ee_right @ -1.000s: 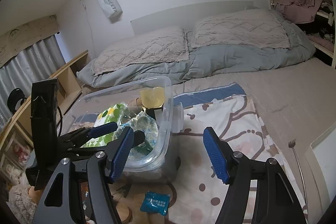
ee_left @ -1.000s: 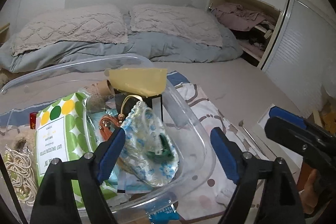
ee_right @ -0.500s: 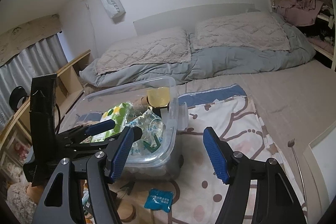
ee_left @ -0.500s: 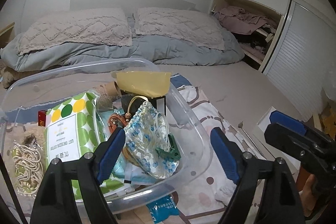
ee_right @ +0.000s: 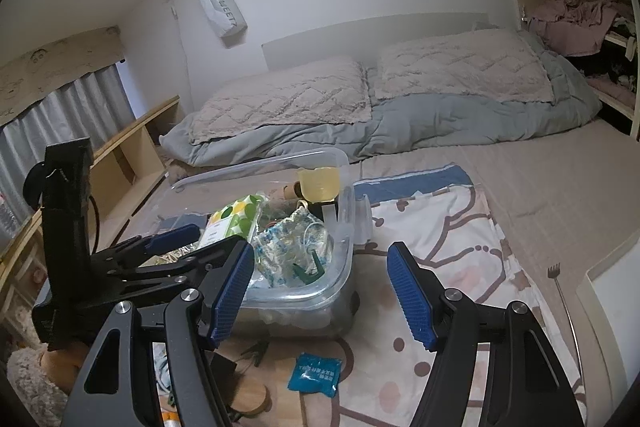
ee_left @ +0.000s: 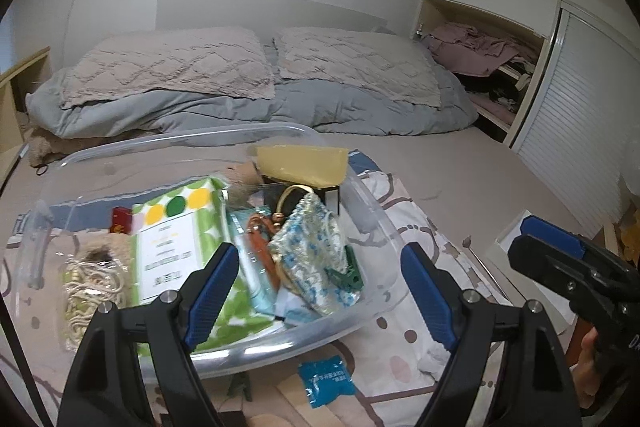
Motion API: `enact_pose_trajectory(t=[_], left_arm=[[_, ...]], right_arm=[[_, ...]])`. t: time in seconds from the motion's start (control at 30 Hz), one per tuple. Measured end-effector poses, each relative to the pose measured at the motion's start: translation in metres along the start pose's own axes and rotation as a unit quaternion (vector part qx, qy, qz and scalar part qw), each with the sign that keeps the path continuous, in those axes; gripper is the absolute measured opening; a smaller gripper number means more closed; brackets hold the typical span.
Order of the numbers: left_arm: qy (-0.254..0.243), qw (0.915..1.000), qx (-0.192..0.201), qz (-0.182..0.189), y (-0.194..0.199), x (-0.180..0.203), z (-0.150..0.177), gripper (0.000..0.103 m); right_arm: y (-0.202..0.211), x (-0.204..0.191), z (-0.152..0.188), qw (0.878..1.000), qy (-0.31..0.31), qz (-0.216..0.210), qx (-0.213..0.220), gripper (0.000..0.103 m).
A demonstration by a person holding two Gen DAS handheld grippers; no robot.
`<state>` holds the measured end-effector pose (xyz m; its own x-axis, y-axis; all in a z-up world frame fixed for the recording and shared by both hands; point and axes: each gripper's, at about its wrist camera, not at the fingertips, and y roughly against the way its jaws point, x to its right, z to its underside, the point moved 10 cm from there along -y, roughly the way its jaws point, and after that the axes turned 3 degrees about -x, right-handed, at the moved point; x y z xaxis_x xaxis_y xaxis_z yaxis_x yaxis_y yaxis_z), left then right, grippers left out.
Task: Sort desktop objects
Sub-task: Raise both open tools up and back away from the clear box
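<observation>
— Sorting nearly done? Our clear plastic bin (ee_left: 372,211) on the bed holds most things.
— Not yet: small blue foil packet (ee_right: 316,373) lies outside. Left tool (ee_left: 320,295) and right tool (ee_right: 320,293) spread, empty.

The white bag (ee_right: 222,11) hanging on the wall reads "SWEETY"; the other labels are too small to read.
</observation>
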<state>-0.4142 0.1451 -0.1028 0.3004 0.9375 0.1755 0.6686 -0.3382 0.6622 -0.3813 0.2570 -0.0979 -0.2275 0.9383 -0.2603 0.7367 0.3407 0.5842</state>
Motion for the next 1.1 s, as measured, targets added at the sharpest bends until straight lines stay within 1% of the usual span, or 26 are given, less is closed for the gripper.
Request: enact_pose_trajectory(t=[0.33, 0.37, 0.4, 0.47, 0.5, 0.53, 0.57, 0.6, 0.7, 0.77, 0.83, 0.87, 1.0, 1.1], left_arm=[[0.010, 0.9992, 0.012, -0.037, 0.035, -0.031, 0.009, 0.083], [0.011, 0.9991, 0.012, -0.040, 0.038, -0.033, 0.009, 0.085], [0.013, 0.9989, 0.012, -0.044, 0.042, -0.035, 0.011, 0.089], [0.016, 0.9984, 0.018, -0.051, 0.051, -0.041, 0.012, 0.092], [0.018, 0.9981, 0.021, -0.055, 0.057, -0.043, 0.013, 0.092], [0.019, 0.9979, 0.023, -0.058, 0.062, -0.046, 0.014, 0.092], [0.020, 0.9977, 0.025, -0.060, 0.065, -0.047, 0.014, 0.092], [0.022, 0.9973, 0.030, -0.063, 0.072, -0.049, 0.014, 0.092], [0.022, 0.9962, 0.039, -0.075, 0.085, -0.055, 0.016, 0.098], [0.020, 0.9954, 0.044, -0.083, 0.093, -0.059, 0.020, 0.098], [0.018, 0.9941, 0.050, -0.095, 0.103, -0.064, 0.023, 0.100], [0.021, 0.9935, 0.053, -0.099, 0.107, -0.068, 0.024, 0.102], [0.034, 0.9918, 0.069, -0.103, 0.125, -0.077, 0.026, 0.102], [0.035, 0.9894, 0.084, -0.113, 0.138, -0.083, 0.029, 0.103]], right_arm=[[0.008, -0.015, 0.009, 1.000, 0.016, 0.012, 0.000, 0.069], [0.009, -0.017, 0.010, 1.000, 0.018, 0.013, 0.001, 0.069], [0.010, -0.018, 0.011, 1.000, 0.019, 0.012, 0.002, 0.069], [0.012, -0.022, 0.013, 1.000, 0.019, 0.012, 0.004, 0.070], [0.012, -0.023, 0.013, 1.000, 0.019, 0.013, 0.005, 0.072], [0.014, -0.025, 0.014, 1.000, 0.020, 0.015, 0.008, 0.077], [0.014, -0.026, 0.014, 1.000, 0.021, 0.018, 0.012, 0.089], [0.016, -0.028, 0.013, 0.999, 0.021, 0.021, 0.017, 0.094], [0.022, -0.035, 0.012, 0.999, 0.028, 0.027, 0.029, 0.094], [0.025, -0.038, 0.012, 0.998, 0.032, 0.033, 0.036, 0.095], [0.027, -0.040, 0.013, 0.998, 0.034, 0.034, 0.040, 0.102], [0.028, -0.041, 0.014, 0.998, 0.035, 0.035, 0.042, 0.103], [0.030, -0.045, 0.020, 0.997, 0.042, 0.041, 0.057, 0.103], [0.030, -0.047, 0.027, 0.996, 0.050, 0.044, 0.059, 0.103]])
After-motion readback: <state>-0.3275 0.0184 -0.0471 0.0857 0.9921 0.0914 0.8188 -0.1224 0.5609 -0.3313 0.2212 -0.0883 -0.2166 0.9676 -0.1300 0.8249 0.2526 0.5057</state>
